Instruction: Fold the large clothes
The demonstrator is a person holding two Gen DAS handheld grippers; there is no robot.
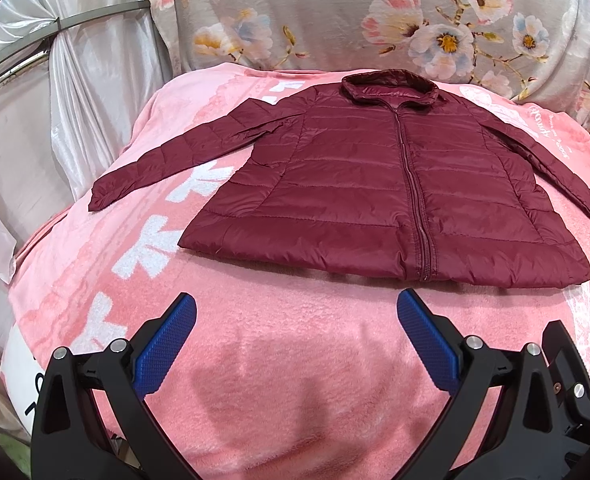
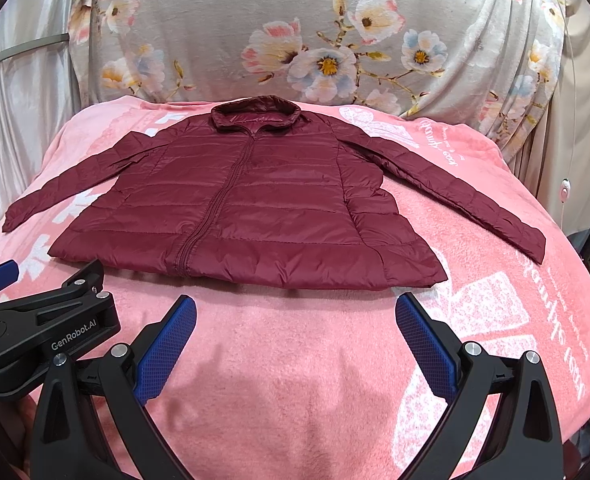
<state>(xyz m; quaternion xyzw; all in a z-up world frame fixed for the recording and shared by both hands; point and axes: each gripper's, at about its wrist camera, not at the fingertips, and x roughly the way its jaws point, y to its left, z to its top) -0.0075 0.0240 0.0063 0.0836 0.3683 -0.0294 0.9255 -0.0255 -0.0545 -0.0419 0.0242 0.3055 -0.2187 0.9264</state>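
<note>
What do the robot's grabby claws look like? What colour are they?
Each one is a black plastic claw with two long fingers. The left gripper and right gripper have bumpy blue pads and shiny silver screws. White letters on the left one's side read GenRobot.AI. No cables or sleeves show.

From my remote seat I see a dark maroon quilted puffer jacket (image 2: 255,208) with a zip (image 2: 211,208) of the same maroon and stitched horizontal bands across its glossy fabric. It lies on a salmon-pink fleece blanket (image 2: 295,360) printed with white motifs and white script lettering. Behind hangs a pale grey floral cloth (image 2: 335,32) with pink, cream and blue blossoms, yellow at their centres. Beside that I see a silvery white satin curtain (image 1: 75,80). My left gripper (image 1: 295,308) and right gripper (image 2: 295,308) are both black-framed with blue textured fingers (image 2: 167,344).
</note>
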